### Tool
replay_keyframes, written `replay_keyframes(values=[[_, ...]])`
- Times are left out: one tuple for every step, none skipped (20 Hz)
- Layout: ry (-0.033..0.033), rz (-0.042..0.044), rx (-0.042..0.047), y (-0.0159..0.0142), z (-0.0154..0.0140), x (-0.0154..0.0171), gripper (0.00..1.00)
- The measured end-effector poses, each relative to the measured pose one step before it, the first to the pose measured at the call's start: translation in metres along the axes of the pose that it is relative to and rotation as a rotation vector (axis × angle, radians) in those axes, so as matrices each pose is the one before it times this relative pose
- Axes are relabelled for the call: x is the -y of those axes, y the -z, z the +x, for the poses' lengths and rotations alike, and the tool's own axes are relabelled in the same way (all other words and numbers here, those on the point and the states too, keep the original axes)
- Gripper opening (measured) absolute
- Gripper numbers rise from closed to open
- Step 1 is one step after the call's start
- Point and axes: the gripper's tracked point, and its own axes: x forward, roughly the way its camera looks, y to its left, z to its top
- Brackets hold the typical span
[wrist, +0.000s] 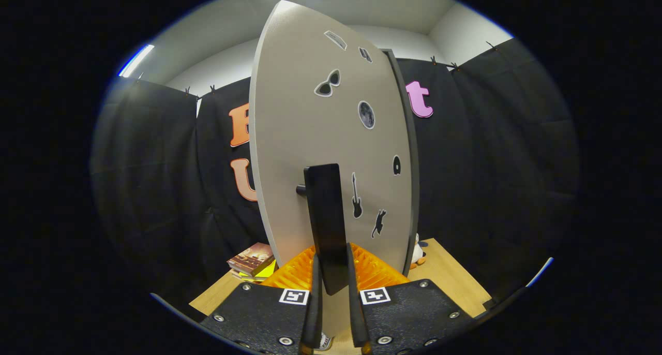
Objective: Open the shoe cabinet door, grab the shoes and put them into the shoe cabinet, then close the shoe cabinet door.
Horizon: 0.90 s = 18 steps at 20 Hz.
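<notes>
The shoe cabinet door [315, 132] is a pale grey panel with several small stickers, and it stands right in front of me, swung partly out so its left edge faces me. A dark vertical handle [326, 215] sticks out from the door on a short peg. My gripper [331, 277] is shut on this handle, with one finger pressing each side of its lower end. A bit of a white shoe [324, 341] peeks out low between the fingers.
The dark cabinet frame [408, 153] shows along the door's right edge. A stack of books [252, 261] lies on the wooden table [455, 277] to the left of the door. A small penguin toy [418, 252] stands at the door's lower right.
</notes>
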Motion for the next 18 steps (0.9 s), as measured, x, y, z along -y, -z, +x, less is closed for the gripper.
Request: replay_keyframes(values=[[0.0108, 0.01084, 0.00396, -0.00131, -0.00168, 0.00247, 0.21], [0.01282, 0.00866, -0.00135, 0.00127, -0.00104, 0.00322, 0.2], [0.01806, 0.01382, -0.00974, 0.00339, -0.00236, 0.0042, 0.2], [0.02276, 0.00409, -0.02229, 0.00597, -0.00266, 0.00942, 0.2], [0.01628, 0.00531, -0.00764, 0.00202, -0.00721, 0.01054, 0.2], [0.02418, 0.02101, 0.02775, -0.00925, -0.0037, 0.01218, 0.2], [0.02689, 0.0147, -0.00971, 0.00218, -0.00092, 0.01142, 0.2], [0.02728, 0.02224, 0.01106, -0.0021, -0.00389, 0.01142, 0.2], [0.03051, 0.01082, -0.00105, 0.00081, -0.00112, 0.01309, 0.2], [0.03002, 0.01344, 0.00535, -0.00159, -0.00197, 0.01433, 0.2], [0.03461, 0.01074, 0.0057, -0.00379, 0.00008, 0.01407, 0.2], [0.0339, 0.00682, 0.01195, -0.00588, 0.0054, 0.01489, 0.2], [0.01351, -0.01407, -0.00121, -0.00113, 0.00557, 0.00949, 0.18], [0.00175, -0.00822, 0.00016, 0.00087, 0.00234, 0.01163, 0.14], [-0.01439, -0.00221, -0.01407, 0.00238, 0.00088, 0.00203, 0.09], [-0.01603, -0.01597, 0.00215, -0.00202, 0.00083, -0.00475, 0.09], [-0.01323, -0.02273, -0.01121, 0.00143, -0.00235, -0.00064, 0.09], [0.00686, -0.01591, 0.0048, -0.00165, -0.00316, 0.00294, 0.09]])
